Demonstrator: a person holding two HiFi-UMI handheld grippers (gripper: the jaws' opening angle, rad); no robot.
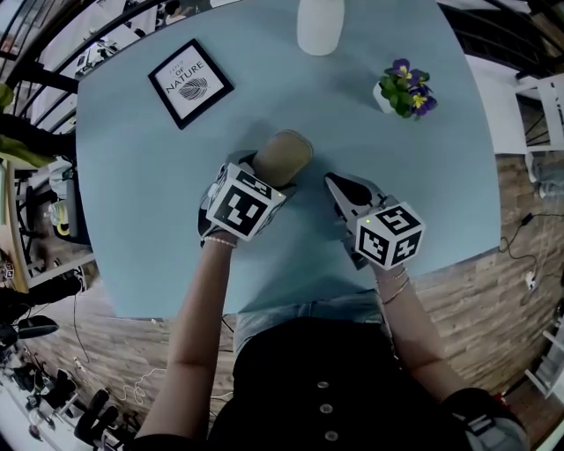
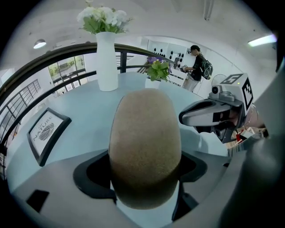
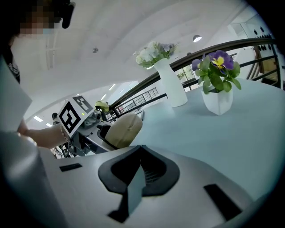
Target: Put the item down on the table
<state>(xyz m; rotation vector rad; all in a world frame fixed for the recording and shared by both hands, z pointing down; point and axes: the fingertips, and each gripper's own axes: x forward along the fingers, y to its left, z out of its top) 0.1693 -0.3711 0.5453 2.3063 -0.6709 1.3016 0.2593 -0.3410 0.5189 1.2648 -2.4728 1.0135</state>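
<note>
A tan, rounded, felt-like item [image 1: 284, 157] sits between the jaws of my left gripper [image 1: 267, 173], which is shut on it near the middle of the pale blue table [image 1: 159, 176]. In the left gripper view the item [image 2: 144, 147] fills the gap between the dark pads and stands tall. I cannot tell whether its bottom touches the table. My right gripper [image 1: 339, 187] hovers just to the right of the item, shut and holding nothing. From the right gripper view the item [image 3: 124, 129] and the left gripper [image 3: 91, 127] show at the left.
A white vase with flowers [image 1: 319, 25] stands at the far edge. A small white pot of purple flowers [image 1: 405, 88] is at the far right, and a black-framed picture [image 1: 189, 81] lies at the far left. A person [image 2: 196, 67] stands far behind.
</note>
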